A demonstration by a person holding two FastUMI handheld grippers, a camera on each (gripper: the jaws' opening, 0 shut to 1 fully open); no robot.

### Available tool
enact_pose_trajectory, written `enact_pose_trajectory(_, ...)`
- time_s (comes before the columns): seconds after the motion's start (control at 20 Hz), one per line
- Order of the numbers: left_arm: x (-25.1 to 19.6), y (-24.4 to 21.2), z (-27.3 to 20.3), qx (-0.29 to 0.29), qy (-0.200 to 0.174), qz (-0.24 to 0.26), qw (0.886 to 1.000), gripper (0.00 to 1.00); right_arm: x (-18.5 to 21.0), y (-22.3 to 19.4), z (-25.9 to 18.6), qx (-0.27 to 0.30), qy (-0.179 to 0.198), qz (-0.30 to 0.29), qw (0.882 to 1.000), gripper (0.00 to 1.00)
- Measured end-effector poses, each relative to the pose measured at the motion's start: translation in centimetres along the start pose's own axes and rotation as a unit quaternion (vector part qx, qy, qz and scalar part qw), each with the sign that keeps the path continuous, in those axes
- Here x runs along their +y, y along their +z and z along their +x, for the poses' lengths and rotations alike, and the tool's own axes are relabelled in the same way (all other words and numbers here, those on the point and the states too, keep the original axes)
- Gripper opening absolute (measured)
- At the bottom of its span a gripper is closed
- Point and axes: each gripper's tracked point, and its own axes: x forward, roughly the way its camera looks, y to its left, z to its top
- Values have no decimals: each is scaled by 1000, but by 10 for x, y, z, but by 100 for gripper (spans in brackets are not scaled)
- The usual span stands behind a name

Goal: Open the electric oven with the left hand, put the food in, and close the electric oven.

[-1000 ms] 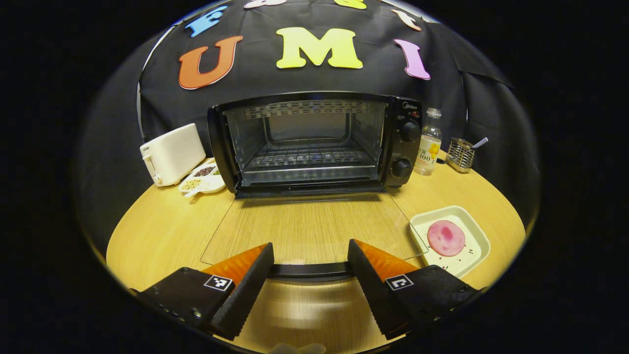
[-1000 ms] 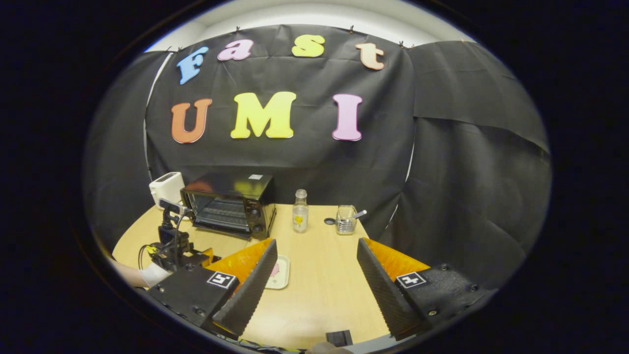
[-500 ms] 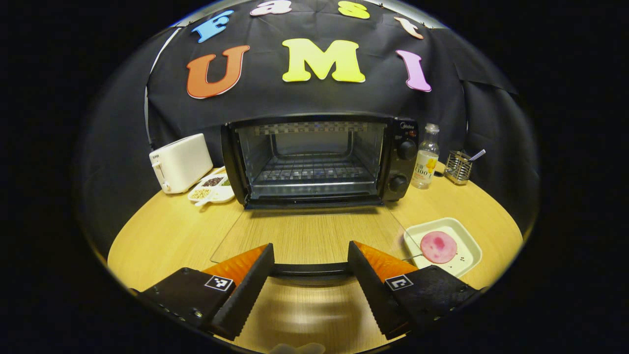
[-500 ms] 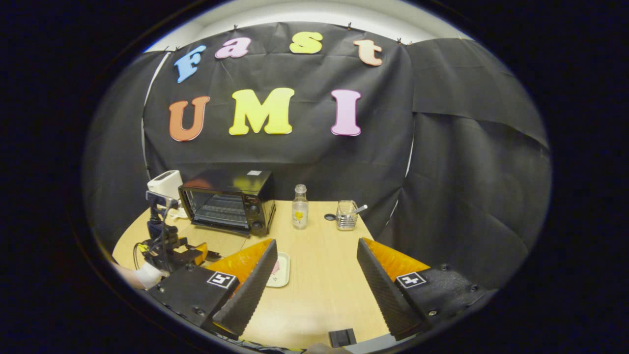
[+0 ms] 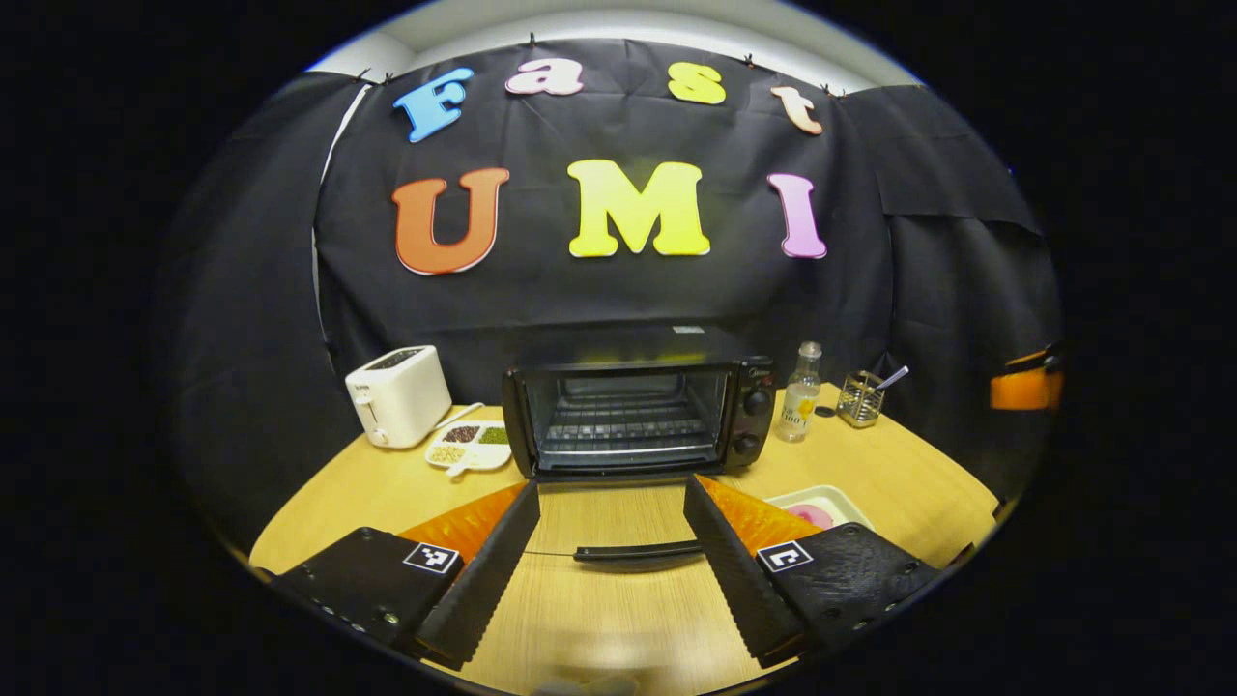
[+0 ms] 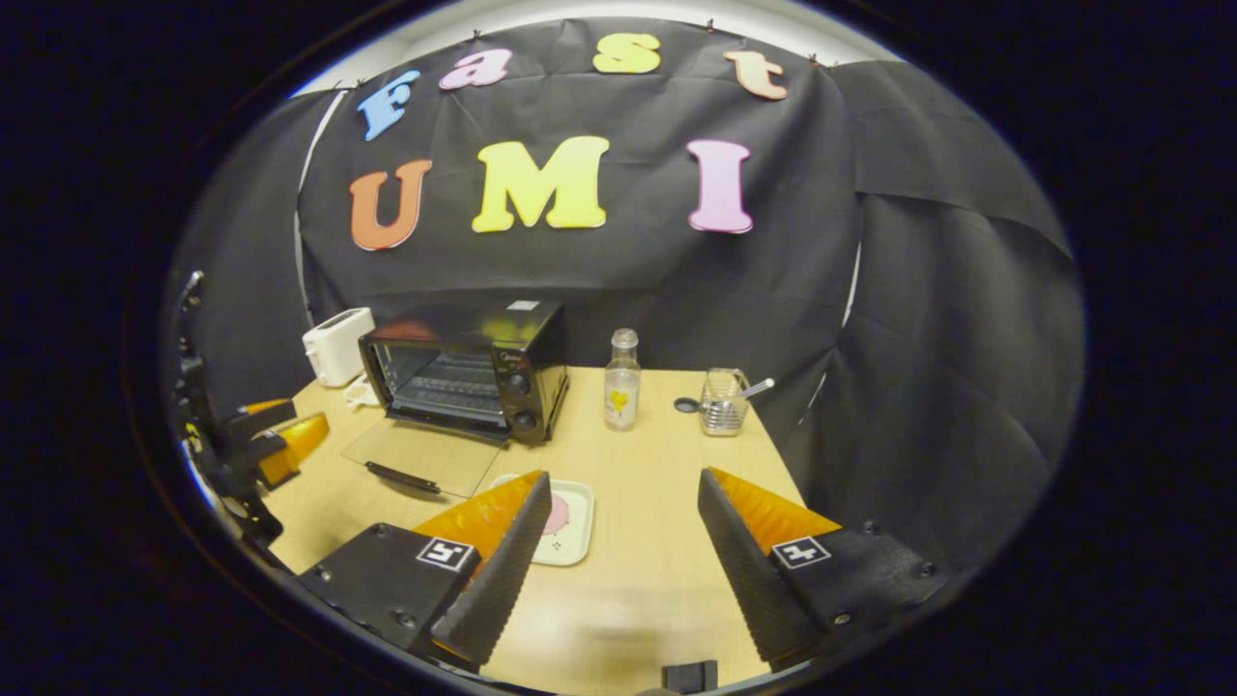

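Left gripper view: my left gripper [image 5: 611, 527] gapes wide, holding nothing | oven [image 5: 638, 401] door [image 5: 618, 517] lies flat on the tabletop [image 5: 387, 483] | food [image 6: 555, 515] sits on its tray [image 6: 568, 527], between my right gripper [image 6: 623, 541] fingers, also spread | risk: I could bump the low door handle [image 5: 633, 553] reaching in | 1 s ago I was much closer; I backed off.

Black electric oven [image 5: 638, 406] at table's far side, glass door [image 6: 420, 454] folded flat; pink round food [image 6: 554, 515] on white tray [image 6: 573, 527], near right.
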Motion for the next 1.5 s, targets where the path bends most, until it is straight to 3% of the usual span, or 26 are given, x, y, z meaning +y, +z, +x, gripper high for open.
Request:
enact_pose_trajectory(0.3,31,55,-67,-33,46,4,998,96,17,-58,79,88,52,23,995,86)
enact_pose_trajectory(0.35,34,62,-76,-37,56,3,998,96,18,-70,90,107,59,30,992,79)
enact_pose_trajectory(0.5,35,79,-97,-41,79,-2,996,96,24,-103,127,172,79,67,980,63)
enact_pose_trajectory(0.75,30,95,-110,-38,123,-12,992,96,27,-140,164,244,103,84,961,52)
enact_pose_trajectory(1.0,11,98,-104,-26,150,-14,988,96,34,-142,188,294,122,107,942,39)
enact_pose_trajectory(1.3,-19,92,-95,-13,155,-29,987,96,26,-138,193,366,124,61,920,5)
enact_pose_trajectory(1.4,-26,91,-93,-9,154,-36,987,96,28,-138,196,365,151,107,912,5)
enact_pose_trajectory(1.5,-30,94,-93,-12,155,-42,987,96,29,-137,195,368,185,186,892,4)
